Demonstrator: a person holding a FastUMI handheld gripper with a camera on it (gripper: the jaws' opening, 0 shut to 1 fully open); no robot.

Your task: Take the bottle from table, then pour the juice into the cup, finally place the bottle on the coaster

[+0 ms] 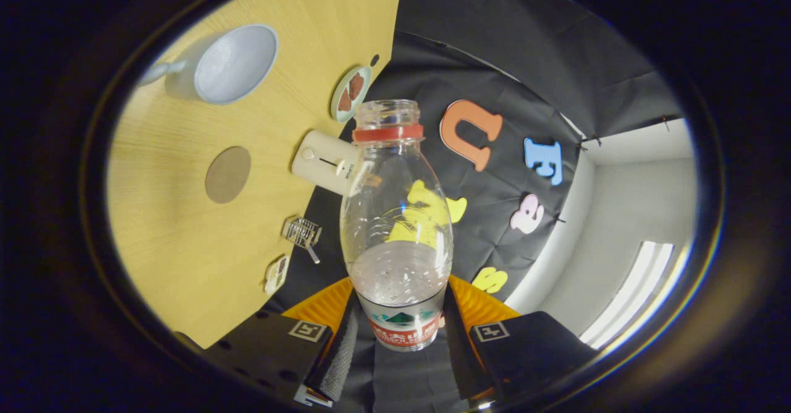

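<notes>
While clamped in the claw (398, 329) by both fingers at its labelled base, uncapped bottle (395, 215) held aloft, well apart from cup (232, 63) on worktop (185, 240). Bring neck over cup rim before tipping further; tilt slowly. Coaster (228, 174) near cup.

Clear bottle (395, 215) with red collar; pale-blue cup (232, 63); brown coaster (227, 174).

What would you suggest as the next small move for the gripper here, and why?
Probably carry the bottle over the cup and tip further. The gripper is shut on the bottle, which is uncapped with liquid inside; its mouth is well short of the cup, and the coaster is bare.
</notes>
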